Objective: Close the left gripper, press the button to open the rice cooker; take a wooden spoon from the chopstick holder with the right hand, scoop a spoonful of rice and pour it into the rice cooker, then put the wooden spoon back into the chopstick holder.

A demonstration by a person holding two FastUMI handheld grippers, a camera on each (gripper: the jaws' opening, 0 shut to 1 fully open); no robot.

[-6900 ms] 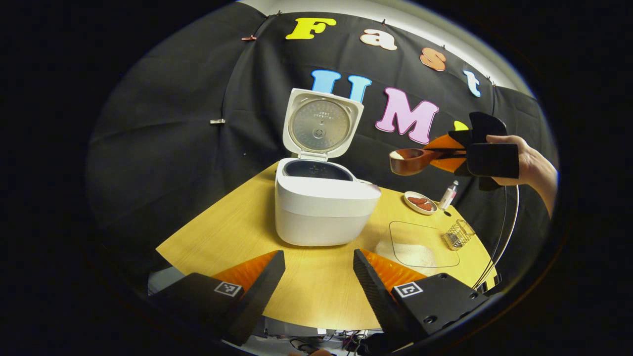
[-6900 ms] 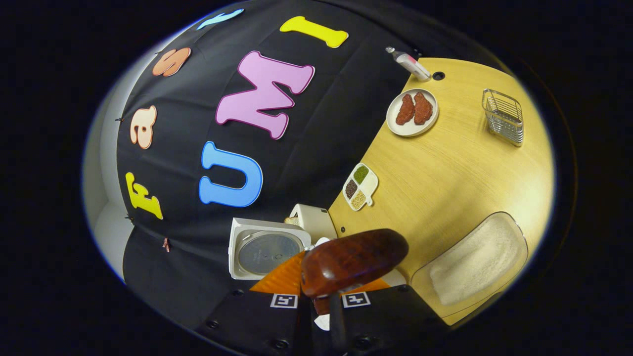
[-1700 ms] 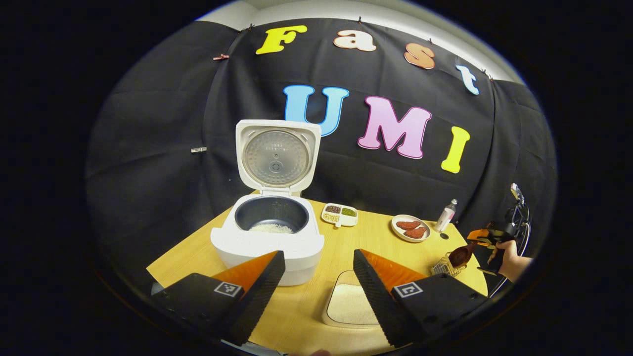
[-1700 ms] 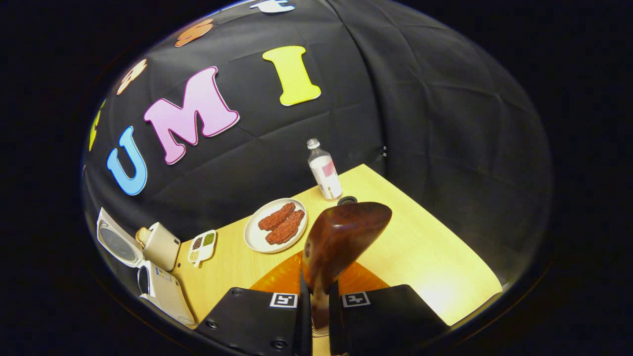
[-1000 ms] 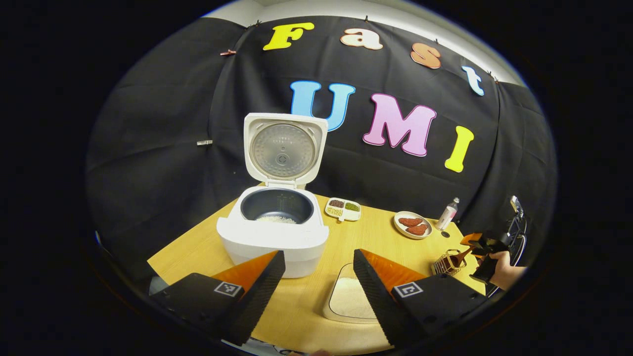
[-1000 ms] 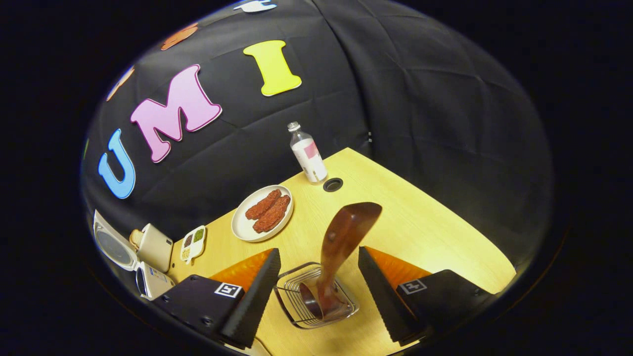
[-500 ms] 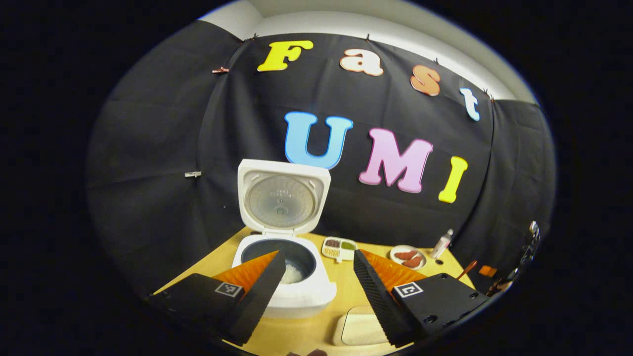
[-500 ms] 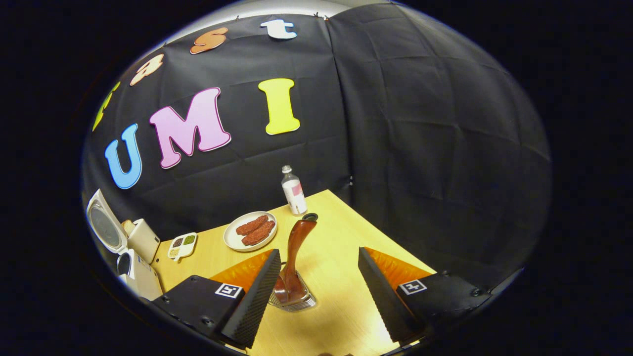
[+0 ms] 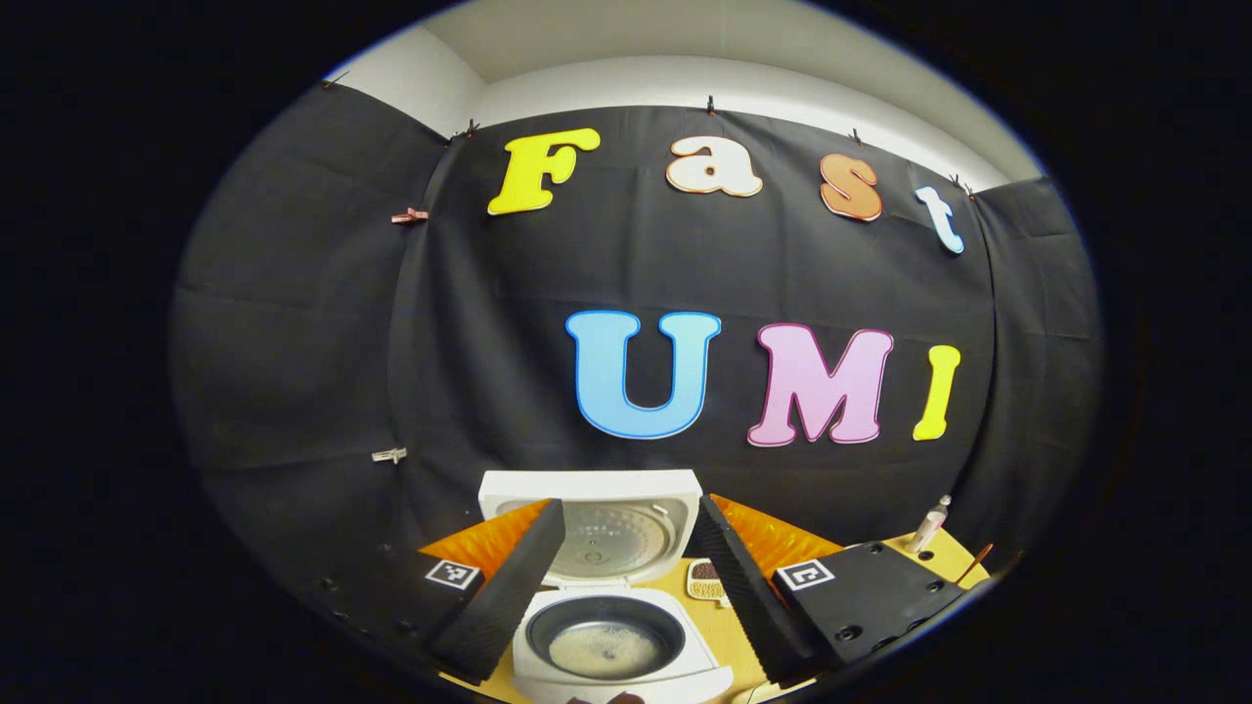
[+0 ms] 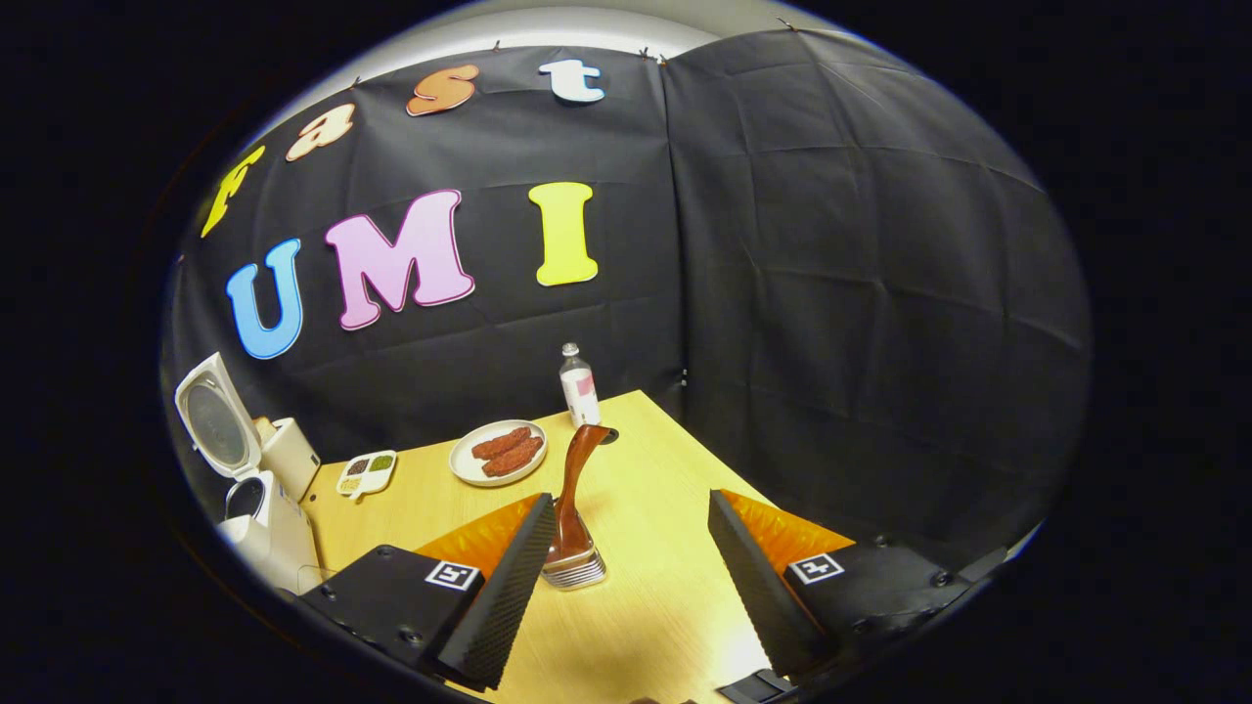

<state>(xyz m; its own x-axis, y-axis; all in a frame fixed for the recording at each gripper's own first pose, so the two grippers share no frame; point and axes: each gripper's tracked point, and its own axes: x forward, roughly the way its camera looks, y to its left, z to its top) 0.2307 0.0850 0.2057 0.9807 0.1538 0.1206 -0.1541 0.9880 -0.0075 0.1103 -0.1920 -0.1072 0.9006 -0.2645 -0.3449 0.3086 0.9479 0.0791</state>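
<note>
Now, from the left, the left gripper (image 9: 626, 572) hangs with its jaws spread apart and nothing between them, above the rice cooker (image 9: 621, 640), whose lid (image 9: 592, 528) stands up and whose dark pot holds a patch of white rice (image 9: 602, 647). Just to the right of the cooker a small divided dish (image 9: 702, 579) peeks out beside the finger, and farther right a little bottle (image 9: 931, 523) stands at the table's edge. In the right gripper view the open cooker sits far left, then the divided dish, a plate (image 10: 468, 467) with reddish pieces and the bottle. The wooden spoon (image 10: 575, 469) stands bowl-down in the wire chopstick holder (image 10: 574, 569) on the table (image 10: 665, 606), leaning slightly. The right gripper (image 10: 631, 582) has its jaws released, gripping nothing, near the holder
</note>
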